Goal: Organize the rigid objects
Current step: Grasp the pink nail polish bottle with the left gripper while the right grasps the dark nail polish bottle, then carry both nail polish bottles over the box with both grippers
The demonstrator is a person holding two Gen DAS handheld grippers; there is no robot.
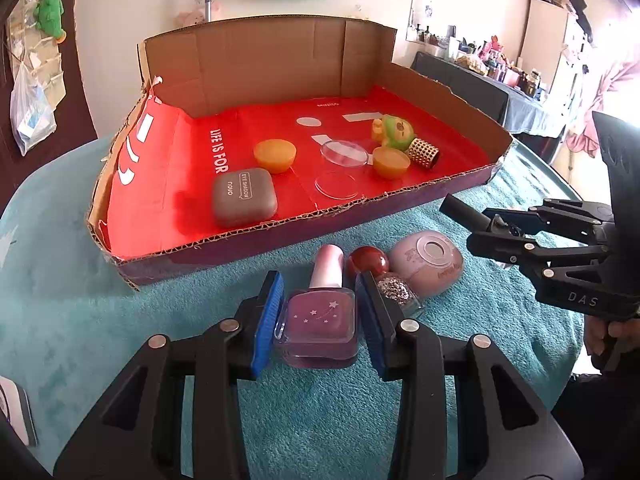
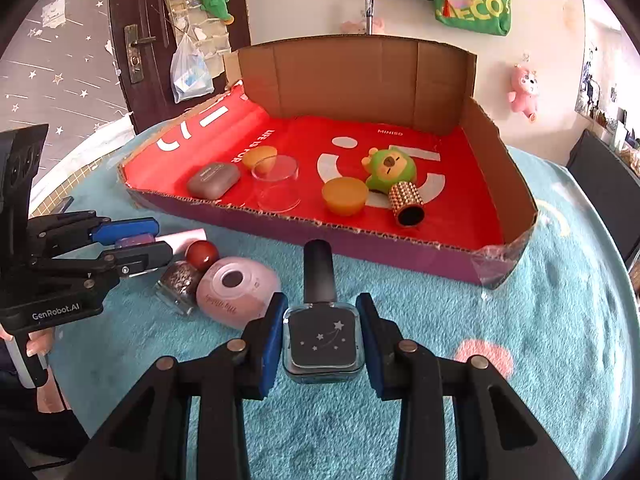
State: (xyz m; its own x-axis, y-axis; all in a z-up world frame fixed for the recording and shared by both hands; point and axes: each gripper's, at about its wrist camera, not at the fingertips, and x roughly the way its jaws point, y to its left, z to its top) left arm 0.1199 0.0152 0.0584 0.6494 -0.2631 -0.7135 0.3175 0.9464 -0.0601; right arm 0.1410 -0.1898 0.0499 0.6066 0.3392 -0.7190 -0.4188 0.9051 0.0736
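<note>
A: What does the left gripper (image 1: 320, 316) hold?
B: It is clamped on a square pink glass nail-polish bottle (image 1: 320, 324) lying on the teal fleece cloth (image 1: 100, 300), near the front edge of the red-lined cardboard tray (image 1: 280, 236).
A: And the right gripper (image 2: 322, 332)?
B: Clamped on a square dark glass nail-polish bottle (image 2: 322, 340), also before the tray's front edge.

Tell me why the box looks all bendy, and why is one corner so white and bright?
Left wrist view: the fisheye lens curves the cardboard box and darkens the corners; window light washes out the top right into white glare. Right wrist view: the same bending bows the teal tablecloth at the edges, the light is more even, and the dark nail polish bottle up close stays sharp.
</note>
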